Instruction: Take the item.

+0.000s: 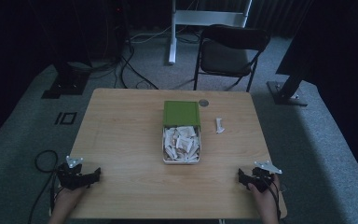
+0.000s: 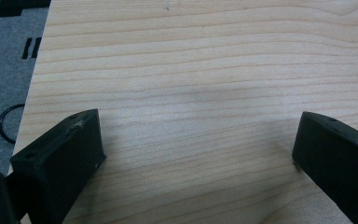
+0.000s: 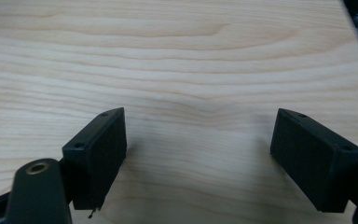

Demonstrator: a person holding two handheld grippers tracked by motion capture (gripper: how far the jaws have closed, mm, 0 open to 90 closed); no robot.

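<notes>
High view is showing a wooden table point(image 1: 121, 140) with a tin point(image 1: 181, 156) sitting near its middle, full of white packets point(image 1: 182, 143); its green lid point(image 1: 182, 113) is lying at the far end of the tin, touching it. One loose packet point(image 1: 220, 125) is lying just to the right of the tin, and a small round grommet point(image 1: 203, 103) is sitting by the far edge. A folding chair point(image 1: 230, 51) is standing on the carpet beyond the table. Nothing is lying between the grippers and the tin. The left gripper point(image 1: 95, 174) is resting at the near left corner, held by a hand coming up from below, jaws pointing right; the right gripper point(image 1: 241, 177) is resting at the near right corner, jaws pointing left. The tin is lying well apart from both, between them and farther in. Left gripper view is showing the left gripper point(image 2: 198, 140) spread wide over bare wood, nothing between the jaws, with carpet past the table's edge at left. Right gripper view is showing the right gripper point(image 3: 198, 135) likewise gaping wide over bare wood, holding nothing.
</notes>
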